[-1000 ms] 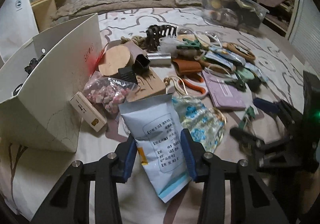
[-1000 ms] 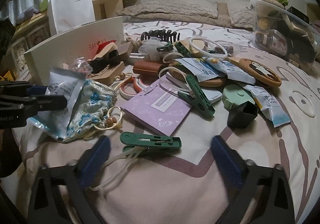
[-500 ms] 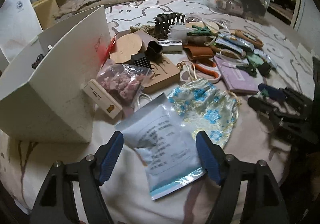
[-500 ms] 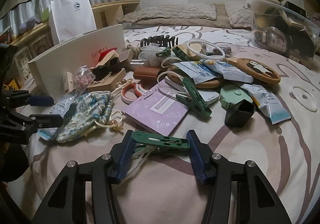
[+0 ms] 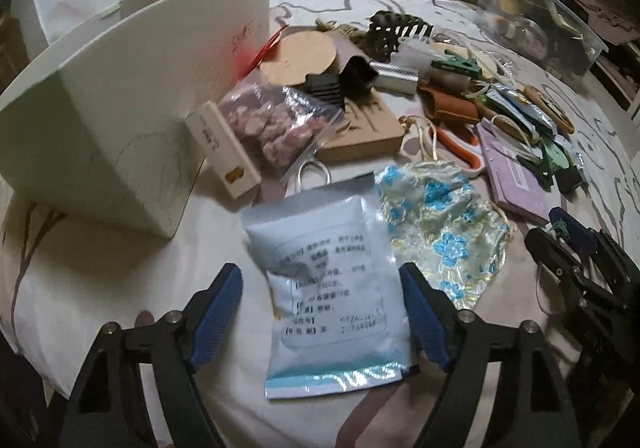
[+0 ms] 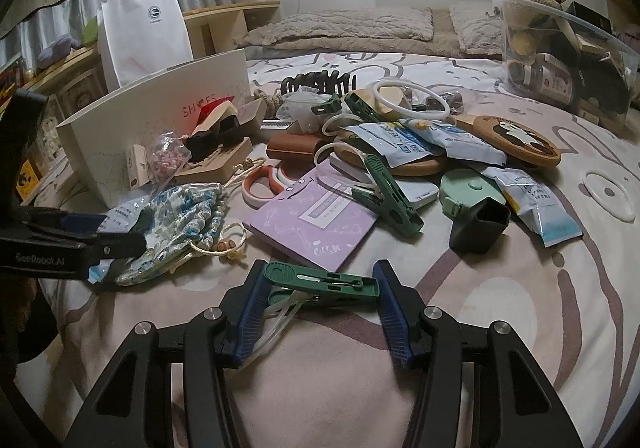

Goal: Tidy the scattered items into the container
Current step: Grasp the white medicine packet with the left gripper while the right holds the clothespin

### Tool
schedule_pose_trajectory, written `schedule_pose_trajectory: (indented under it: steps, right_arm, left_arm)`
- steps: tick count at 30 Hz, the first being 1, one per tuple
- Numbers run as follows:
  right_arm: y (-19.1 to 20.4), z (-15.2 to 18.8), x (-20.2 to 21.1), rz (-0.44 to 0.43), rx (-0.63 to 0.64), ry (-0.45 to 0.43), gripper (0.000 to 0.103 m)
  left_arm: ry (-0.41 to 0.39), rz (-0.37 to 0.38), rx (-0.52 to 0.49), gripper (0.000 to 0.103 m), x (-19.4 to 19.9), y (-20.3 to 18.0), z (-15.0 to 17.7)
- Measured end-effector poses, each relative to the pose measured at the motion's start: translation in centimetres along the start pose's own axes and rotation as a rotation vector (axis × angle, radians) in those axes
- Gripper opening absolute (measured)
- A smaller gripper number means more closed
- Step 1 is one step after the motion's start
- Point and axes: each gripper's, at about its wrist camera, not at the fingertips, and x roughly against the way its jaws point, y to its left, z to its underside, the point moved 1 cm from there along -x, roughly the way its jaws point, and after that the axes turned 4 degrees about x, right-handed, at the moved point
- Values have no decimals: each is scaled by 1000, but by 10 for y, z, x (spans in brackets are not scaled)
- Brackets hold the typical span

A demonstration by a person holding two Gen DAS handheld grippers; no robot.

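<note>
Scattered items heaped mid-bed, mostly right of white box [image 5: 132,95], spilling toward clear bin [image 6: 568,59] at far right corner. White box standing on bed, near wall facing clutter; small beige carton [image 5: 224,151] and bag of pink beads [image 5: 276,123] leaning against its corner.

Left gripper [image 5: 322,310]: jaws opening, blue pads wide apart, straddling white-blue sachet [image 5: 332,284] without touching it. Sachet flat on sheet, top right corner against floral pouch [image 5: 436,232]. Bare sheet left of sachet up to box corner; free room there.

Right gripper [image 6: 318,294]: clamped on green clip [image 6: 320,282], pads on both ends, clip level across jaws, translucent cord trailing below. Purple booklet [image 6: 316,219] just beyond clip, near edge close to fingertips. Second green clip [image 6: 390,193] lying across booklet's far corner. Black cup [image 6: 478,224] right of booklet, apart. Open sheet right of gripper and toward near edge of bed.
</note>
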Motion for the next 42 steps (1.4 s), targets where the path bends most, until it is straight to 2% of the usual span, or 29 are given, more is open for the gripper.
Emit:
schedule_pose_trajectory:
  steps: [5, 14, 19, 26, 31, 35, 36, 39, 42]
  right_arm:
    - [0, 0, 0, 1, 0, 0, 54]
    - [-1, 0, 0, -8, -10, -10, 54]
    - [0, 0, -1, 5, -1, -7, 54]
    - [0, 0, 0, 7, -2, -9, 54]
    - [1, 1, 0, 14, 1, -8, 54]
    - [0, -3, 0, -4, -2, 12, 53]
    - [-2, -4, 1, -13, -13, 16, 43]
    - [-8, -6, 3, -30, -57, 28, 43]
    - [-5, -7, 5, -18, -44, 32, 42]
  left_arm:
    - [-10, -1, -12, 81, 0, -5, 4]
    - [-57, 52, 70, 80, -5, 3, 4]
    - [-75, 57, 109, 61, -2, 8, 5]
    - [-78, 67, 114, 58, 3, 10, 10]
    - [-75, 79, 123, 47, 7, 12, 9]
    - [-77, 84, 114, 43, 12, 10, 6]
    - [-80, 86, 109, 39, 14, 9, 5]
    - [-90, 93, 102, 38, 19, 7, 3]
    - [-98, 95, 96, 36, 25, 6, 0]
